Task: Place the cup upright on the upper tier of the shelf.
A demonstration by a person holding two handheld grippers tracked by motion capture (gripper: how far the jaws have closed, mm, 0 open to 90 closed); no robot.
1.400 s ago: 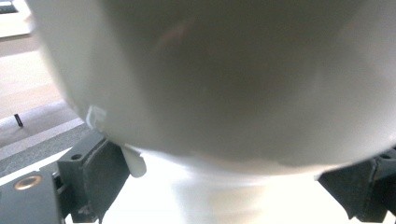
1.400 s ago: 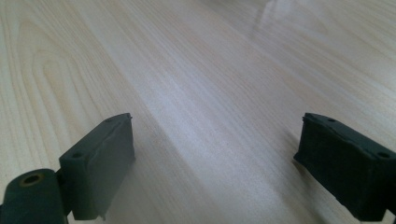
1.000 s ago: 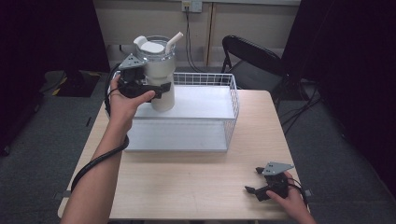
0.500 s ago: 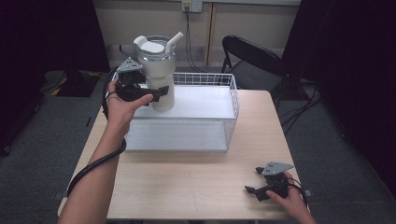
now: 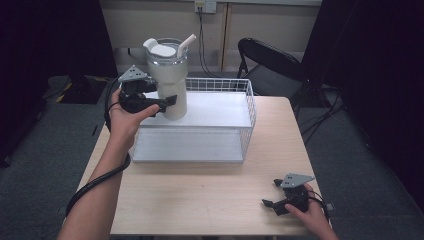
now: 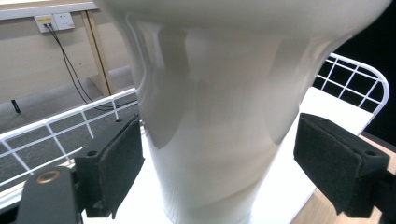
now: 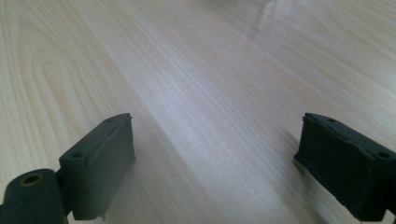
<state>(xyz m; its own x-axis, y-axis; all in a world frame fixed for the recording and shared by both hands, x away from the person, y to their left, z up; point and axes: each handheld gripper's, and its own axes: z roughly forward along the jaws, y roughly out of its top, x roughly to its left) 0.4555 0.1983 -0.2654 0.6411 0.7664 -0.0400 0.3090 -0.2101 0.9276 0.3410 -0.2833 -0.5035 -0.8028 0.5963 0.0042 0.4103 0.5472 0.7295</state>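
Observation:
A tall white tumbler [image 5: 167, 82] with a clear lid and a white straw [image 5: 186, 45] stands upright at the back left of a white wire basket [image 5: 250, 110]. My left gripper [image 5: 165, 102] is open around its lower body, held by a hand at the basket's left side. In the left gripper view the tumbler [image 6: 215, 116] sits between the two pads [image 6: 116, 172]; the left pad is at its wall and a thin gap shows on the right. My right gripper [image 5: 270, 192] rests open on the table's near right. Bare wood lies between its pads [image 7: 100, 163].
The basket has a white floor and wire walls, and it takes up the back middle of the wooden table [image 5: 200, 200]. A black folding chair [image 5: 270, 65] stands behind the table's far right corner. Cables trail from both grippers.
The tumbler and my left gripper have shifted slightly left and hardly otherwise. The right gripper has not moved.

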